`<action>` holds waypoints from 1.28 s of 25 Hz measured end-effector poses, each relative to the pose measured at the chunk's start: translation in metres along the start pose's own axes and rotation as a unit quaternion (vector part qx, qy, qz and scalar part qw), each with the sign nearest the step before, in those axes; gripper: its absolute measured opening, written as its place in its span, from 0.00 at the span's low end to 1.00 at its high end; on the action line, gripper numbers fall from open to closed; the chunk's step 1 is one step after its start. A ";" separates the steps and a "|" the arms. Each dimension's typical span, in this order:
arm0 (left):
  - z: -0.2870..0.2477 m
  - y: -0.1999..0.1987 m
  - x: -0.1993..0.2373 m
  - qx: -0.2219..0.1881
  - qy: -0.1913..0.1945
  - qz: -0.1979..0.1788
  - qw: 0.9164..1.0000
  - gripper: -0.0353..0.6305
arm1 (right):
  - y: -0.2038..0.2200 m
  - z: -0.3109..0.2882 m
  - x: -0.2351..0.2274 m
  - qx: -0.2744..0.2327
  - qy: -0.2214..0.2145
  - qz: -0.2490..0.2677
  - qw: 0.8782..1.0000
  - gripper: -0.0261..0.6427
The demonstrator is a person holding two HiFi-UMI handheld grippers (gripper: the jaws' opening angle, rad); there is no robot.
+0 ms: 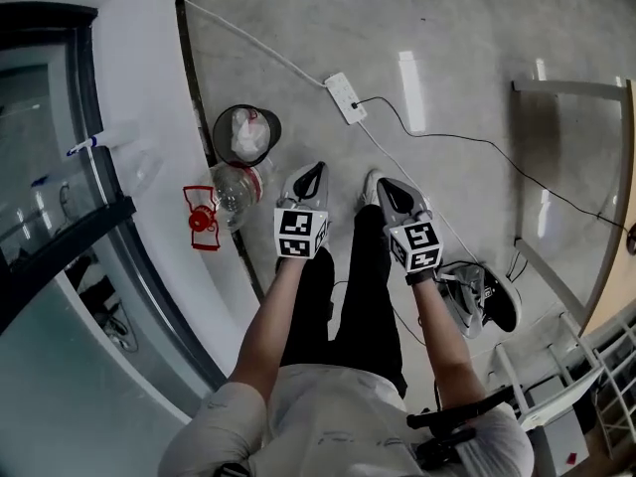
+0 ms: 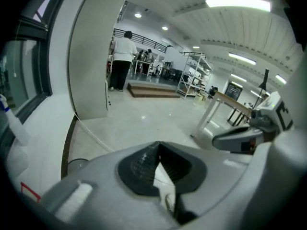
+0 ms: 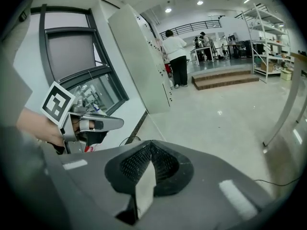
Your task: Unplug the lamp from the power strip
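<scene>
A white power strip lies on the grey floor well ahead of me. A black plug sits in it, and its thin black cord runs off to the right. No lamp can be made out. My left gripper and right gripper are held side by side above the floor, short of the strip, both shut and empty. In the left gripper view the jaws meet with nothing between them. The right gripper view shows its jaws shut the same way, with the left gripper beside them.
A black bin with a white bag stands by the wall, next to a plastic bottle and a red object. A white cable leads from the strip along the wall. Shoes and table legs are on the right. People stand far off.
</scene>
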State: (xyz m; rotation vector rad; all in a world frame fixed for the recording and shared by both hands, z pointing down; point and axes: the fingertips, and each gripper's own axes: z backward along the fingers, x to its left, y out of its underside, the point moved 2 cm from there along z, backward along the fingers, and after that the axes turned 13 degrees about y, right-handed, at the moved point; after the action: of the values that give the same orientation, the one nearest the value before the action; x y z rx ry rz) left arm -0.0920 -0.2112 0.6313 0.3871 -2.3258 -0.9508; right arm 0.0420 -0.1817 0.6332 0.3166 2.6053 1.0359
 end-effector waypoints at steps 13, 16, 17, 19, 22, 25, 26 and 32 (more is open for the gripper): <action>-0.118 0.137 0.076 0.045 0.010 0.040 0.998 0.06 | 0.110 -0.139 -0.042 0.037 -0.008 0.016 0.999 0.05; -0.147 0.170 0.097 0.042 0.014 0.041 0.998 0.06 | 0.130 -0.172 -0.044 0.030 -0.021 0.032 0.999 0.05; -0.158 0.181 0.106 0.039 0.015 0.043 0.998 0.06 | 0.138 -0.182 -0.048 0.029 -0.023 0.038 0.999 0.05; -0.181 0.203 0.126 0.034 0.017 0.048 0.998 0.06 | 0.159 -0.205 -0.062 0.025 -0.023 0.050 0.998 0.05; -0.221 0.236 0.156 0.034 0.027 0.042 0.998 0.06 | 0.181 -0.244 -0.085 0.009 -0.015 0.060 0.998 0.05; -0.264 0.268 0.182 0.040 0.052 0.018 0.998 0.06 | 0.209 -0.291 -0.108 -0.001 -0.011 0.064 0.998 0.05; -0.278 0.278 0.191 0.042 0.058 0.007 0.997 0.06 | 0.218 -0.307 -0.115 -0.006 -0.011 0.069 0.998 0.05; -0.340 0.321 0.233 0.064 0.080 -0.072 0.992 0.06 | 0.251 -0.385 -0.127 -0.027 -0.043 0.094 0.994 0.05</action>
State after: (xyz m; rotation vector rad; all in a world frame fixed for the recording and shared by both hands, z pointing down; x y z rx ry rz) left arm -0.0776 -0.2773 1.1489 0.6665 -2.2410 -0.8064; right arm 0.0387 -0.2841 1.0987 0.5894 2.5032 1.1237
